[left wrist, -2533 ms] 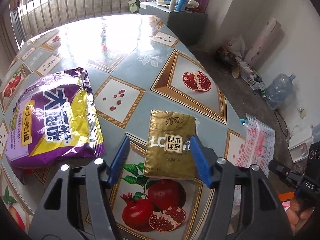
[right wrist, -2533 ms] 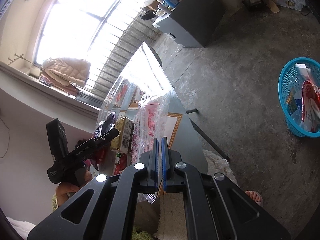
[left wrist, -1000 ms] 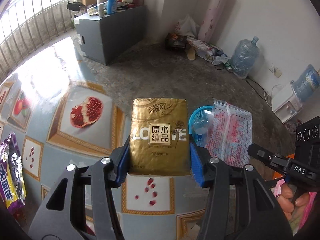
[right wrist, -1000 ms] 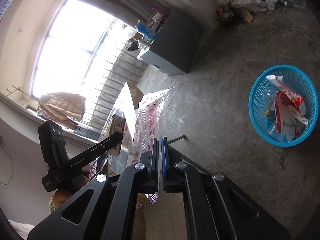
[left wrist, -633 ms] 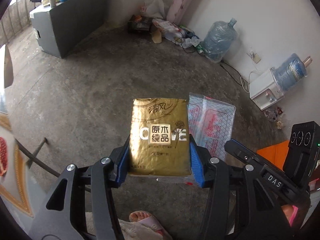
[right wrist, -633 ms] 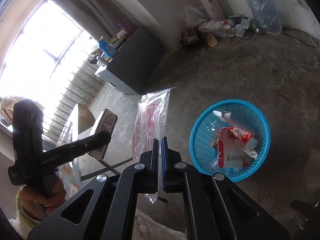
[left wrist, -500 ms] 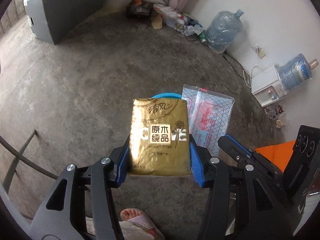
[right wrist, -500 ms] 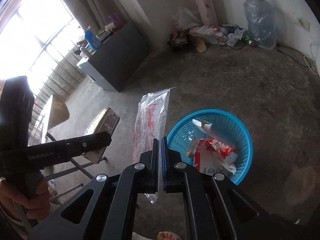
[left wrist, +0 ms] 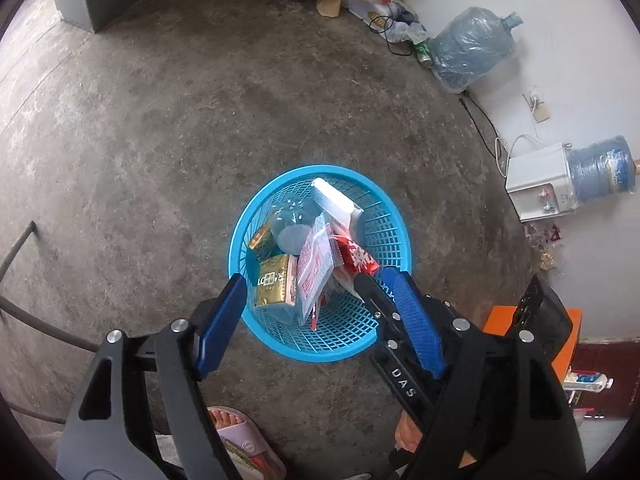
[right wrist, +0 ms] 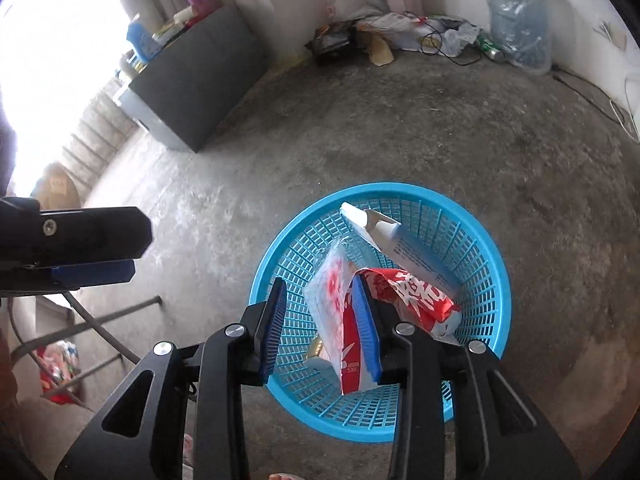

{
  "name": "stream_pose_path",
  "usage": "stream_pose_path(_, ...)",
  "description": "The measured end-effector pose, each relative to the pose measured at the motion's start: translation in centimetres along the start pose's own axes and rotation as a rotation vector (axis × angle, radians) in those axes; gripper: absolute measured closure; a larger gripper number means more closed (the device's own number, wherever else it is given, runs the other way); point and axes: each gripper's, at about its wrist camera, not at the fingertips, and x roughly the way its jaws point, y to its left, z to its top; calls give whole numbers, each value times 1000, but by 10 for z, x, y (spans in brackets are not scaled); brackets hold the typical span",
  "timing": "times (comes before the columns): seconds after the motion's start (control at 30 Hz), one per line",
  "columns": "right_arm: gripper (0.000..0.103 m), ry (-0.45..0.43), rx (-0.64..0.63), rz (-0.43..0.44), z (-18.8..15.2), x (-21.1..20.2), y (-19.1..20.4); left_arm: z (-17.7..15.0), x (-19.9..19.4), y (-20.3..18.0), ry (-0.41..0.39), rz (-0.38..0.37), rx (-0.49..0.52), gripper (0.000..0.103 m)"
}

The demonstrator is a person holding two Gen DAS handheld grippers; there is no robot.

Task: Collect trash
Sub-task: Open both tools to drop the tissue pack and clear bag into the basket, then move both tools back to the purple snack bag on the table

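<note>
A blue mesh basket [left wrist: 320,169] stands on the concrete floor, right under both grippers. My left gripper [left wrist: 316,320] hangs above its near rim, jaws opening with nothing between them. The gold tissue pack [left wrist: 272,280] lies inside the basket, clear of the pads. My right gripper [right wrist: 320,320] is low over the basket [right wrist: 400,188], jaws opening. The clear plastic bag with red print [right wrist: 332,300] hangs loose between them, leaning on the right pad with its lower end in the basket. In the left wrist view the bag [left wrist: 316,264] stands next to the gold pack.
The basket also holds a white tube box [right wrist: 400,248] and a red wrapper [right wrist: 408,292]. A foot in a pink sandal [left wrist: 240,432] is near the basket. Water jugs [left wrist: 472,48] and a white dispenser [left wrist: 540,184] line the wall. A grey cabinet [right wrist: 192,92] stands further back.
Both grippers sank over the basket. The left jaws let go of the gold pack, which now lies in the basket. The right jaws parted and the plastic bag slipped down.
</note>
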Motion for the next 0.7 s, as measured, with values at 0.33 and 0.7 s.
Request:
stream_pose_path(0.33, 65, -110, 218, 94, -13, -70, -17, -18, -95, -17, -165, -24, 66, 31)
stream_pose_path(0.7, 40, -151, 43, 178, -49, -161, 93, -110, -265, 21, -487, 107, 116, 28)
